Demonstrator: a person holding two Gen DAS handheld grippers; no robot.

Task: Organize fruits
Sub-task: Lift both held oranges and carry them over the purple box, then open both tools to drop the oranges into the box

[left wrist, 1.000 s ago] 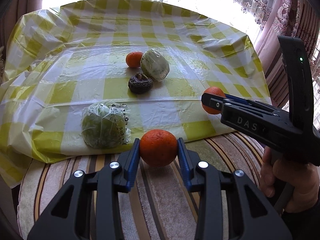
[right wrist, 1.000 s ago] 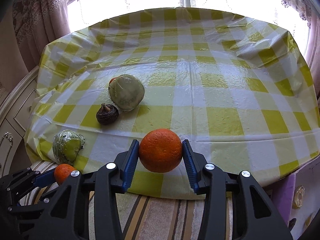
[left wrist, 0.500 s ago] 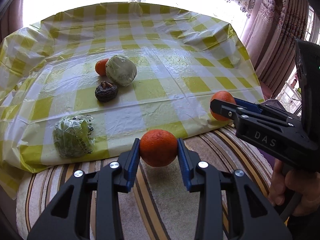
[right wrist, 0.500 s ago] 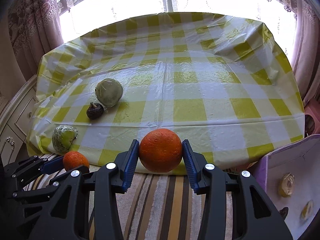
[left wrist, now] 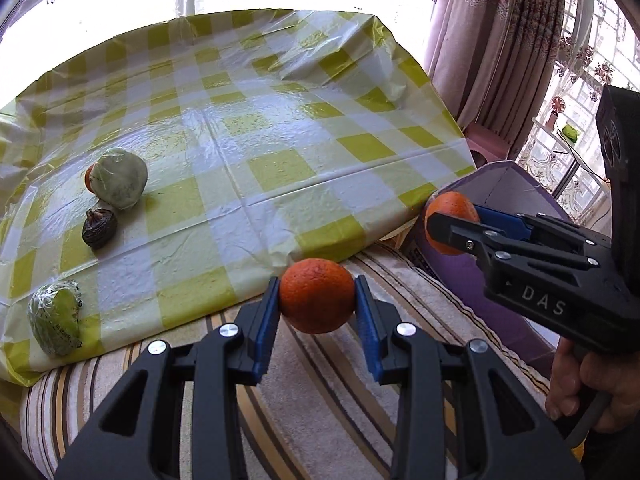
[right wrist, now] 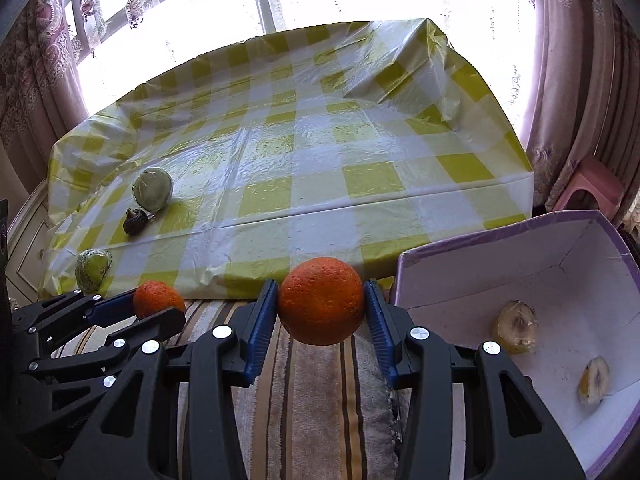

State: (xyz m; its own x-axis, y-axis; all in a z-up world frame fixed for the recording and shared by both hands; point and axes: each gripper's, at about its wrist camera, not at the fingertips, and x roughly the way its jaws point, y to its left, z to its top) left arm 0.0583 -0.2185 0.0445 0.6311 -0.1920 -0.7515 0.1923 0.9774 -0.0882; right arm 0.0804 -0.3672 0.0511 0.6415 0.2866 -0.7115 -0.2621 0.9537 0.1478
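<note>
Pinching one orange point(left wrist: 316, 295) in left tool point(left wrist: 316, 314), another orange point(right wrist: 321, 300) in right tool point(right wrist: 321, 314); firm, rounded, likely slippery, gripped across the middle beside box point(right wrist: 520, 240).

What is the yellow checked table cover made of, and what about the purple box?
The table cover looks like thin plastic sheeting: it is glossy, shines under the window light, and shows crinkles and sharp fold lines. The purple box looks like cardboard or stiff paperboard: flat matte white walls inside, creased corners, thin purple edges. Neither can be told for sure.
</note>
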